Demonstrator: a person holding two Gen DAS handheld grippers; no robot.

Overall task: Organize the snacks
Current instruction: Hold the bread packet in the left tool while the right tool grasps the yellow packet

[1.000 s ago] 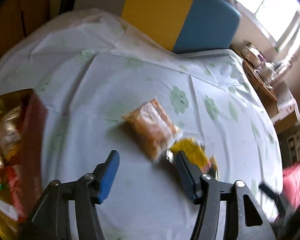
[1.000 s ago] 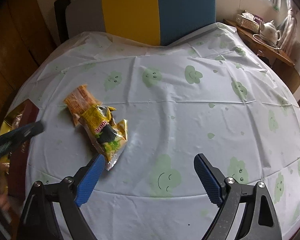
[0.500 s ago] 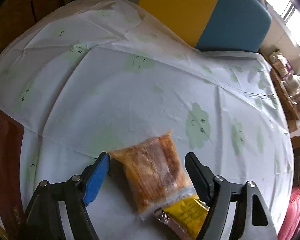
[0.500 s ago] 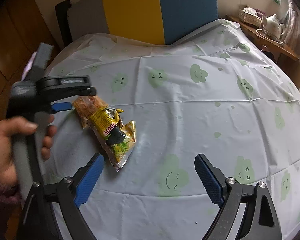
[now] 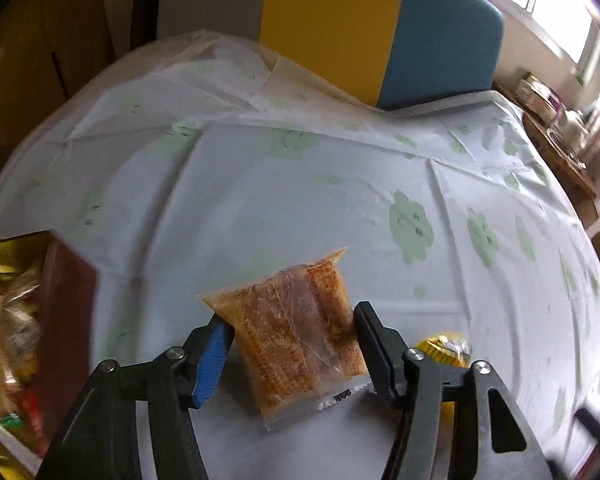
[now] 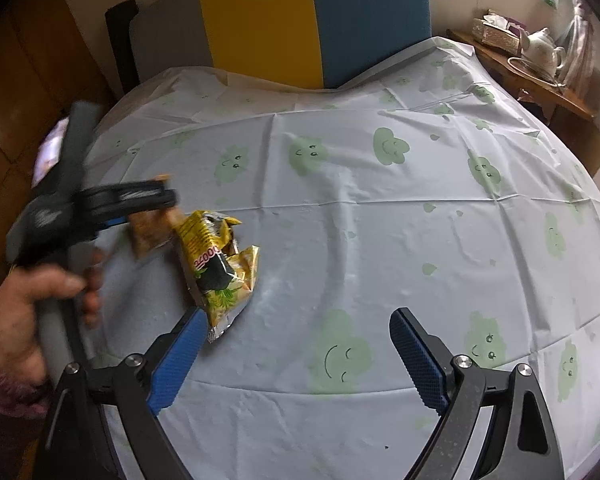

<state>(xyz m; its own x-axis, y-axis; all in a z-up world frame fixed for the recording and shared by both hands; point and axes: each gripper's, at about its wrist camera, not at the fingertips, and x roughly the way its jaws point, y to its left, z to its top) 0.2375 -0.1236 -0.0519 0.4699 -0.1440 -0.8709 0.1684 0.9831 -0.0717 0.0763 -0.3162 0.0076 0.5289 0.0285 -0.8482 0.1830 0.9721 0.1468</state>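
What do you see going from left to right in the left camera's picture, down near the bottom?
Box of snacks → blue finger → orange packet → black finger → yellow packet.

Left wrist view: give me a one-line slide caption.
Left gripper closing its jaws around an orange snack packet on the cloud-print tablecloth, snack box at left.
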